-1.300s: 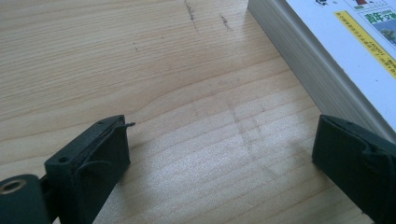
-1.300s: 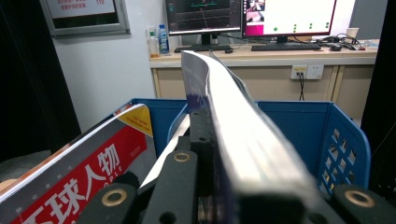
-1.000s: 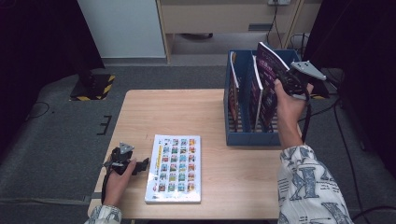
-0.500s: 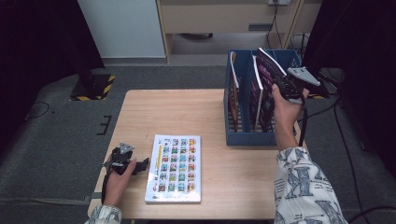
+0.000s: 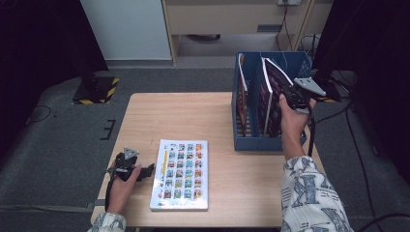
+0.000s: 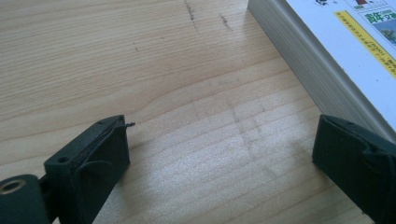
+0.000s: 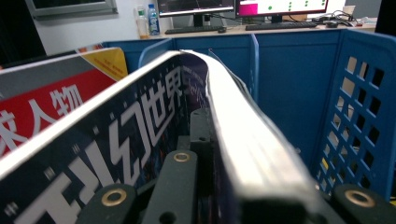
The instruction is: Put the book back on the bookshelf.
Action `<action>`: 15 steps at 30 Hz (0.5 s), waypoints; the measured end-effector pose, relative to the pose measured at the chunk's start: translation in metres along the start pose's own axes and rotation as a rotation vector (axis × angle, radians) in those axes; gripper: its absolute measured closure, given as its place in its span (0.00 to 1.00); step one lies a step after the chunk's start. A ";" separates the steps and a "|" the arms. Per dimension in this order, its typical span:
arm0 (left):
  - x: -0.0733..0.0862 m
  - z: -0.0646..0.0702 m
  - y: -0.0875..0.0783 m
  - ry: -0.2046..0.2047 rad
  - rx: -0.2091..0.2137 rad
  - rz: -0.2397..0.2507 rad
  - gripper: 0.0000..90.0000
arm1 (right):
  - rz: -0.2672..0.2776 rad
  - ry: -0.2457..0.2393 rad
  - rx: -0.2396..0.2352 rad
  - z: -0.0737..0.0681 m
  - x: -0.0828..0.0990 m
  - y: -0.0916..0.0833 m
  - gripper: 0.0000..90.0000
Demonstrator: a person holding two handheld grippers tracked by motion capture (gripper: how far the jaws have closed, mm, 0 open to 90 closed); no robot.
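Observation:
A dark magazine [image 5: 271,89] stands tilted in the middle slot of the blue file rack [image 5: 256,142] at the table's right. My right gripper [image 5: 286,93] is shut on its upper edge. In the right gripper view, the gripper [image 7: 218,144] clamps the magazine's dark cover [image 7: 135,140] and curved white page edge [image 7: 243,126]. My left gripper [image 5: 148,170] rests open on the table, just left of a white picture book [image 5: 181,175] lying flat. In the left gripper view, the gripper [image 6: 219,158] has bare wood between its jaws, with the book's side [image 6: 308,60] just beyond the right jaw.
Another magazine with a red cover [image 7: 42,112] stands in the rack's left slot [image 5: 243,92]. The rack's perforated blue wall [image 7: 357,107] is close on the right. The wooden table [image 5: 193,116] has free room at the back left. Monitors sit on a far desk [image 7: 233,25].
My right gripper has sunk with the dark magazine, which now sits deeper in the rack's slot. The left gripper and the white book have not moved.

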State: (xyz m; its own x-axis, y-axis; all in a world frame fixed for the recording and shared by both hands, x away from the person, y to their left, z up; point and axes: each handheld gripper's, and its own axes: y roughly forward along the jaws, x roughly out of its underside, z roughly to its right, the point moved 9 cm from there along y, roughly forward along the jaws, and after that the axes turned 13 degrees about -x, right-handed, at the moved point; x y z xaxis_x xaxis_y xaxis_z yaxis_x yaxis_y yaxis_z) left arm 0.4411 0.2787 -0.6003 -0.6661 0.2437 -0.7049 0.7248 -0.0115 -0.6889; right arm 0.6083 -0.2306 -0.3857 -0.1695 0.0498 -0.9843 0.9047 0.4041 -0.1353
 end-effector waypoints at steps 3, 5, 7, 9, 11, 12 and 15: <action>0.000 0.000 0.000 0.000 0.000 0.000 0.03 | -0.002 0.002 0.000 0.001 0.003 -0.001 0.93; 0.000 0.000 0.000 0.000 0.000 0.000 0.03 | -0.003 0.006 -0.009 0.000 0.004 -0.002 0.93; 0.000 0.000 0.000 0.000 0.000 0.000 0.03 | -0.002 0.004 -0.011 -0.001 0.005 -0.003 0.93; 0.000 0.000 0.000 0.000 0.000 0.000 0.03 | -0.006 -0.002 -0.018 -0.002 0.006 -0.004 0.93; 0.000 0.000 0.000 0.000 0.000 0.000 0.03 | -0.006 -0.004 -0.029 -0.004 0.006 -0.004 0.92; 0.000 0.000 0.000 0.000 0.000 0.000 0.03 | -0.004 0.000 -0.047 -0.007 0.007 -0.005 0.91; 0.000 0.000 0.000 0.000 0.000 0.000 0.03 | -0.003 0.002 -0.059 -0.009 0.006 -0.004 0.89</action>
State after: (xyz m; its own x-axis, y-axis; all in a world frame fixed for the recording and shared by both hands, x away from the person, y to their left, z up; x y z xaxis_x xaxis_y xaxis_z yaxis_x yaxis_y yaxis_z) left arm 0.4411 0.2787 -0.6003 -0.6661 0.2440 -0.7049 0.7248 -0.0116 -0.6889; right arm 0.5998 -0.2240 -0.3901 -0.1725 0.0504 -0.9837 0.8795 0.4577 -0.1308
